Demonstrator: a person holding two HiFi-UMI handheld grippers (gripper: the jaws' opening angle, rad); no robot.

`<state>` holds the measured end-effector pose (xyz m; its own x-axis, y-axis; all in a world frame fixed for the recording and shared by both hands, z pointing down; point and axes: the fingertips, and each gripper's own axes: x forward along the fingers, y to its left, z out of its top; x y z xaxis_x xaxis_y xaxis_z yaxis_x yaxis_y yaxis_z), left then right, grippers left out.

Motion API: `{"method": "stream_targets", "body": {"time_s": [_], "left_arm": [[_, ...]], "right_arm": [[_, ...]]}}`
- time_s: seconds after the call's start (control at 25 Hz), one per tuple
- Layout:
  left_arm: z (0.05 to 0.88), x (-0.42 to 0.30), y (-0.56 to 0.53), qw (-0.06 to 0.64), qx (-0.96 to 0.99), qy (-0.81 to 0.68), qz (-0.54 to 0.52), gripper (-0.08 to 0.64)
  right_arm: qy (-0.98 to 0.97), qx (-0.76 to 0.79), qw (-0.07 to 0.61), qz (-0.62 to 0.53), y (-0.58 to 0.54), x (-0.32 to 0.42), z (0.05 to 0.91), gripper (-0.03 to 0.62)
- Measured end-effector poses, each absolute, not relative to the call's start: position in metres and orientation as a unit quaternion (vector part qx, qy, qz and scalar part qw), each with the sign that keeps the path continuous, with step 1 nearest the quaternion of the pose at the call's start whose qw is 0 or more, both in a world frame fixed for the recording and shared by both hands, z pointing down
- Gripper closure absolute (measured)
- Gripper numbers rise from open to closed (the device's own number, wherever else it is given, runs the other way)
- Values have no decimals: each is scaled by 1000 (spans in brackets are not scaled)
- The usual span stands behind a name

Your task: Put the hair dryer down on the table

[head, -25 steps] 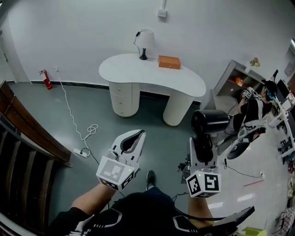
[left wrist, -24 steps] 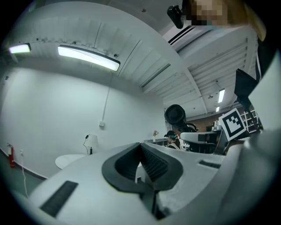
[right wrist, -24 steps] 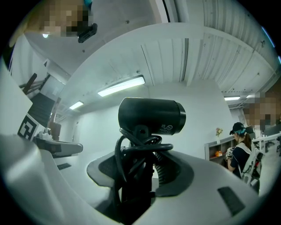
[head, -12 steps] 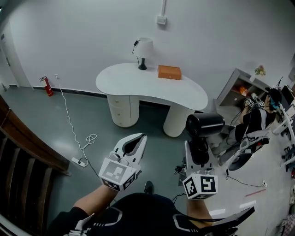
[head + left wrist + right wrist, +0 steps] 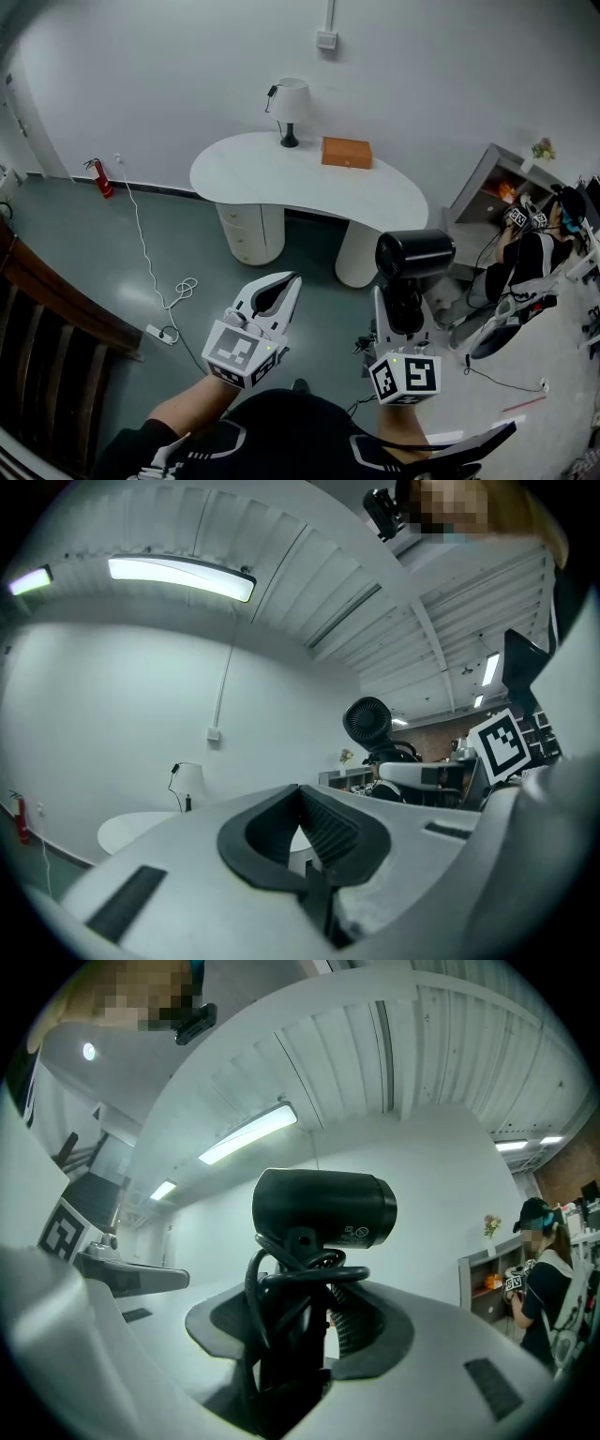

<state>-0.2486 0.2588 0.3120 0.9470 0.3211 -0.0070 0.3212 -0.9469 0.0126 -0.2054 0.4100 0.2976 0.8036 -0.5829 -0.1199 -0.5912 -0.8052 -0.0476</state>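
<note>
My right gripper [image 5: 405, 295] is shut on the handle of a black hair dryer [image 5: 415, 254], held upright over the grey floor, short of the table's right end. In the right gripper view the hair dryer [image 5: 323, 1207] fills the middle, its cord wound round the handle between the pads [image 5: 349, 1321]. The white kidney-shaped table [image 5: 281, 173] stands ahead against the wall. My left gripper [image 5: 289, 278] hangs to the left of the right one, shut with nothing in it; in the left gripper view its pads [image 5: 323, 832] meet at the tip.
A white lamp [image 5: 290, 98] and an orange box [image 5: 346, 152] stand at the table's back. A fire extinguisher [image 5: 101, 178], a white cable with a power strip [image 5: 159, 332] lie left. A seated person [image 5: 534, 258] and a shelf [image 5: 497, 183] are at the right.
The table has come nearer and sits lower in the head view. Both grippers keep their pose, the right one still holding the hair dryer.
</note>
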Motion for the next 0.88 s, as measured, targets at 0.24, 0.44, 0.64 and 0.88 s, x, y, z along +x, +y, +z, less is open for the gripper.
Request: {"method": "stream_targets", "body": {"time_s": [0.24,0.44,0.64,0.88], "left_arm": [[316,-205,252,-11,990,142,15,552],[328,-176,259,-10,989,142,32,552],[331,-158,250,-10,992,120,35,552],[334,-140,235,-9,993,115,29,552]], "right_arm": [[304,-950,53,46,424,-163,305,368],[308,-949,45,46,436,-134,306,368],[317,-946,49,41,434,-111,314,368],[330,-942,47,39,413,-90,319,368]]}}
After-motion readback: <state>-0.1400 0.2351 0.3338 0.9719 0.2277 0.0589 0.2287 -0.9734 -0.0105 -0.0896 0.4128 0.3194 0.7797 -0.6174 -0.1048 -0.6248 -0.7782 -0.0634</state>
